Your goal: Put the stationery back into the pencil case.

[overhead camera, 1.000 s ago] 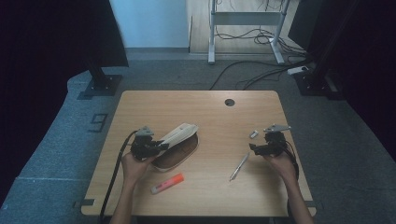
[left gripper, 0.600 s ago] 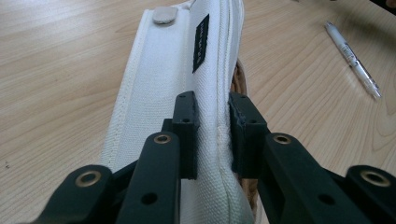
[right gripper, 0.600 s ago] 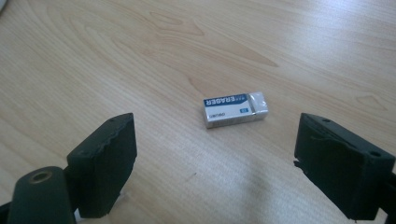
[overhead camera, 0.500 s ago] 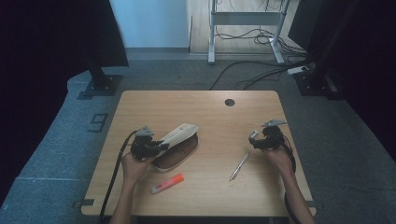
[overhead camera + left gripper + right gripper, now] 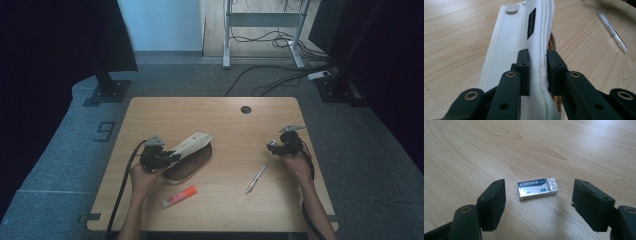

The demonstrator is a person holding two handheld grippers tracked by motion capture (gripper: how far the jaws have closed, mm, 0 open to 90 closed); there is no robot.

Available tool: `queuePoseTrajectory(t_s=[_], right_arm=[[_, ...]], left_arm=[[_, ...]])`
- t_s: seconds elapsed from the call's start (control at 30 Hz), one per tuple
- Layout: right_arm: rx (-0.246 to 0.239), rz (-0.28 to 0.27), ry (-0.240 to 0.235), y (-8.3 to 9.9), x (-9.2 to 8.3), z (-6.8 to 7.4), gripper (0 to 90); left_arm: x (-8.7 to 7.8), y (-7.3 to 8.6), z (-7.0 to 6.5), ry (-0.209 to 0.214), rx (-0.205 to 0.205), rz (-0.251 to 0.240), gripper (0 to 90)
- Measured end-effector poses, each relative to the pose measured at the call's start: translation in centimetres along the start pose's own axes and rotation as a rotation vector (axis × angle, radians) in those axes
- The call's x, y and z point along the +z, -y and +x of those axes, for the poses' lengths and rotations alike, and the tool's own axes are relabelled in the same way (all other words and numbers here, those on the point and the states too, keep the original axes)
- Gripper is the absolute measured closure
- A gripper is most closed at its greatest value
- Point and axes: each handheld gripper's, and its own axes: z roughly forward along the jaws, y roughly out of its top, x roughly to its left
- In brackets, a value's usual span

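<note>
The eraser [image 5: 538, 189] lies flat on bare wood of the table [image 5: 220, 107] toward its right side, between the two jaws of the right gripper [image 5: 539, 203], which have just been closing and stand apart from it on either side without touching. The left gripper [image 5: 537, 72] is clamped on the raised cream canvas flap of the pencil case [image 5: 189, 150] at the table's left. A pen [image 5: 256, 178] and an orange highlighter [image 5: 179, 196] lie between the hands, clear of the eraser.

Dim, perhaps underexposed high view (dark edges); sharper close-ups.
</note>
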Motion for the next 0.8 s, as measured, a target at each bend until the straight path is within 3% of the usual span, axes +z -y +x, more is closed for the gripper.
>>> queuePoseTrajectory(t_s=[0.47, 0.67, 0.8], right_arm=[[0.009, 0.025, -0.019, 0.1, 1.5, -0.9, 33.5], [0.01, 0.031, -0.035, -0.1, 1.6, -0.9, 46.1], [0.017, 0.041, -0.028, -0.2, 1.6, -0.7, 46.9]], left_arm=[[0.0, 0.0, 0.0, 0.003, 0.0, 0.0, 74.5], [0.1, 0.0, 0.0, 0.008, 0.002, 0.001, 74.4], [0.1, 0.0, 0.0, 0.008, 0.004, 0.0, 74.4]])
